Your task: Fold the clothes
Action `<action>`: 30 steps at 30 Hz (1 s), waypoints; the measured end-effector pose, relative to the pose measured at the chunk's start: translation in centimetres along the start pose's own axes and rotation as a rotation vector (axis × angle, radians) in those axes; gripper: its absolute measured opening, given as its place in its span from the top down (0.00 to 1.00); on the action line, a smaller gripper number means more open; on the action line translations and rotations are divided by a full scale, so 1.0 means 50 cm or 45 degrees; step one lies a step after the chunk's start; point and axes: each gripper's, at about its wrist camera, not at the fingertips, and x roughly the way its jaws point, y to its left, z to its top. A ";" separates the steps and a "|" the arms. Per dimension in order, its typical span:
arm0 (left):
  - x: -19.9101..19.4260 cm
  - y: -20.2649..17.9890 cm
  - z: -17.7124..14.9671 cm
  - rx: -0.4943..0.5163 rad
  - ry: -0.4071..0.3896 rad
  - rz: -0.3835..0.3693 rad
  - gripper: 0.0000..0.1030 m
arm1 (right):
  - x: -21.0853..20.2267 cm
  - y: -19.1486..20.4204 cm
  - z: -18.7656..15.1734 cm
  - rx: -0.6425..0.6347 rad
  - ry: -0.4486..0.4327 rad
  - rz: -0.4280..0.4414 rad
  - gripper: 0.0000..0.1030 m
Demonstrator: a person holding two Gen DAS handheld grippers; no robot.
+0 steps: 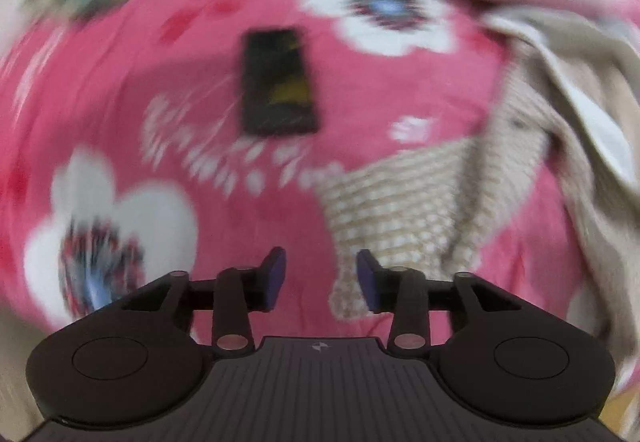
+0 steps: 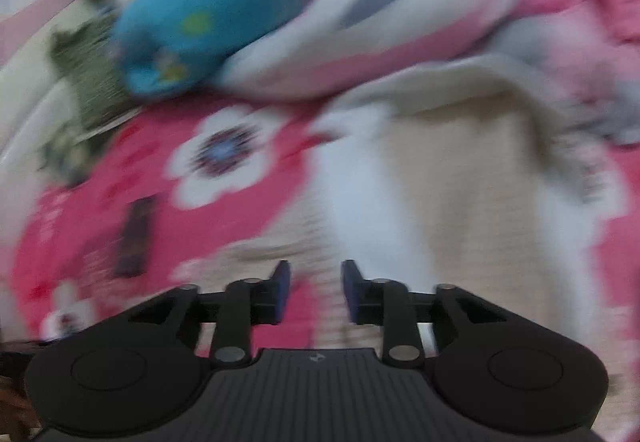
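Observation:
A beige knit garment (image 1: 404, 210) with a waffle-textured cuff and a white lining lies on a pink flowered bedspread (image 1: 120, 82). In the left wrist view it runs from the right edge down to just beside my left gripper (image 1: 321, 274), which hovers above the spread, open, with nothing between its blue pads. In the right wrist view the same beige and white garment (image 2: 460, 182) spreads ahead and to the right of my right gripper (image 2: 316, 284), also open and empty. Both views are blurred.
A black phone (image 1: 276, 82) lies on the bedspread ahead of the left gripper and shows again as a dark phone (image 2: 134, 238) at the left. A blue pillow (image 2: 208, 14), a pink and white blanket (image 2: 420, 10) and a dark patterned cloth (image 2: 88, 74) lie at the far side.

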 end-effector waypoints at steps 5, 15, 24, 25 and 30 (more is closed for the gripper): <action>0.017 -0.069 -0.009 0.435 -0.061 -0.153 0.37 | 0.176 0.107 0.005 0.071 0.172 0.050 0.51; 0.107 -0.109 -0.048 0.683 -0.089 -0.220 0.37 | 0.327 0.142 -0.017 0.119 0.232 -0.131 1.00; 0.133 -0.147 -0.076 0.922 -0.106 -0.181 0.37 | 0.241 0.086 0.081 0.172 -0.086 0.087 1.00; 0.140 -0.156 -0.082 0.959 -0.109 -0.156 0.38 | 0.243 0.074 0.078 0.221 -0.054 0.107 0.98; 0.140 -0.160 -0.081 0.944 -0.138 -0.109 0.70 | 0.283 0.039 0.027 0.425 0.205 0.127 0.45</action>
